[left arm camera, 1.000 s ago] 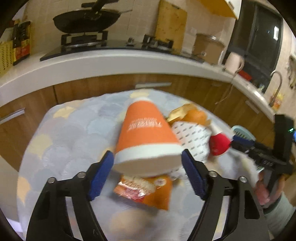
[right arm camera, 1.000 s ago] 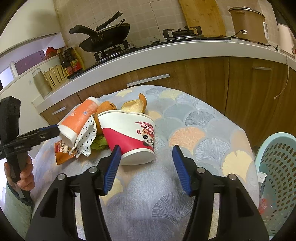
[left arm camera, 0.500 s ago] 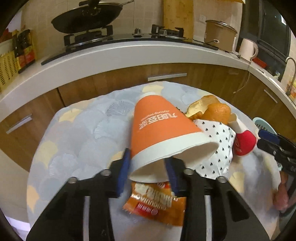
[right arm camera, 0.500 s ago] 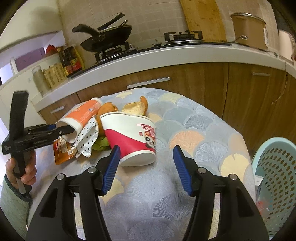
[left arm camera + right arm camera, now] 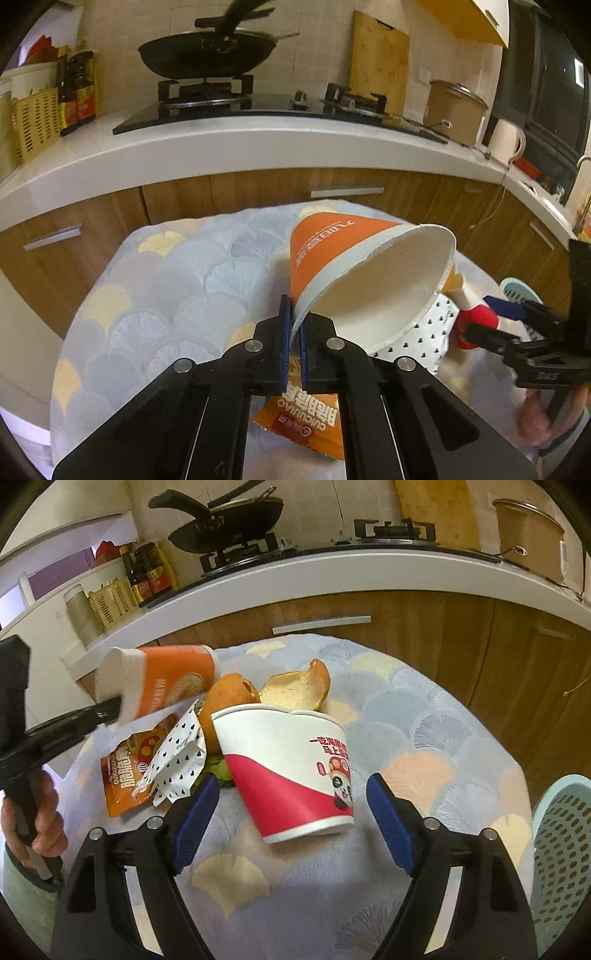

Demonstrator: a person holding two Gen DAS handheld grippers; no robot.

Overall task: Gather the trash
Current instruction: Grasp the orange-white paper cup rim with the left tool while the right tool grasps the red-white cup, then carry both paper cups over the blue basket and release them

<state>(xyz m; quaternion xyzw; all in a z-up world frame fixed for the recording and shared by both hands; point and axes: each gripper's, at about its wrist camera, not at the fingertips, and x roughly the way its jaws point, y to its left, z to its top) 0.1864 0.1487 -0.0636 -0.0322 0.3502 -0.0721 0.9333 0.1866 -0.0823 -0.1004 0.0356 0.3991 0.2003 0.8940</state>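
While the round worktop (image 5: 424, 738), covered with a fan-patterned cloth, carries a pile of litter near its middle, a pale blue perforated basket (image 5: 561, 849) stands beside it at the right edge of the right wrist view and appears to be the destination for the trash.

Two paper cups are the largest items. The orange paper cup (image 5: 354, 266) is tilted with its mouth toward the left wrist camera, and the left claw (image 5: 291, 332) is clamped shut on the thin wall at its rim; in the right wrist view the cup looks lifted clear of the cloth, though contact at its far end cannot be confirmed. The red-and-white noodle cup (image 5: 288, 768) stands tilted on the cloth between the fingers of the right claw (image 5: 288, 816), whose jaws are opening; the pads stand apart from the cup on both sides and do not touch it.

Smaller litter lies behind and to the left of the noodle cup: orange peel (image 5: 295, 686), a white spotted wrapper (image 5: 177, 753) and an orange snack packet (image 5: 129, 768).

Step in hand, by judgement: the left claw has secured the first cup and the right claw is being set for the second. The next move calls for advancing the right claw until the noodle cup sits between the pads, then closing gently, as the paper wall will probably deform.
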